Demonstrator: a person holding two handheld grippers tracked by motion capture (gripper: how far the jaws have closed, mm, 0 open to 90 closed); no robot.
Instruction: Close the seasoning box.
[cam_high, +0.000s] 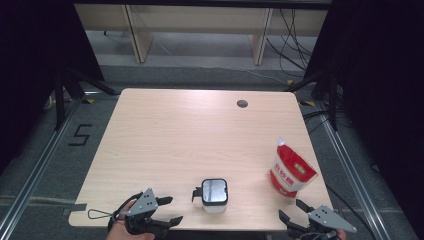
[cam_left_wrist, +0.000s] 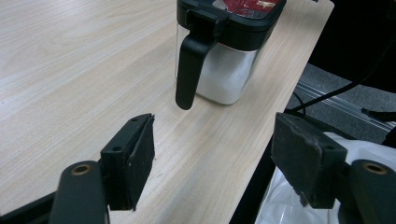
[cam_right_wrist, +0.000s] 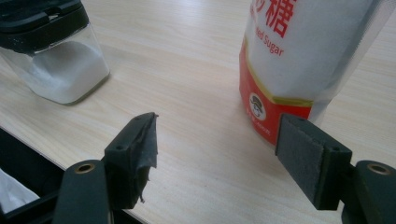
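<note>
Left gripper (cam_high: 172, 210): I hold it wide, empty; could knock jar (cam_high: 215, 195).
Right gripper (cam_high: 292, 209): wide, empty; sugar bag (cam_high: 291, 170) may topple off counter (cam_high: 190, 130).

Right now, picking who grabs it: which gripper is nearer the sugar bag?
Right. The right gripper sits just below the sugar bag; the left gripper is across the table, beyond the jar.

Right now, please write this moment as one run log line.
left gripper: open, empty, facing jar handle | right gripper: open, empty, near sugar bag | jar: lid on, white powder inside | bag: upright on table
</note>
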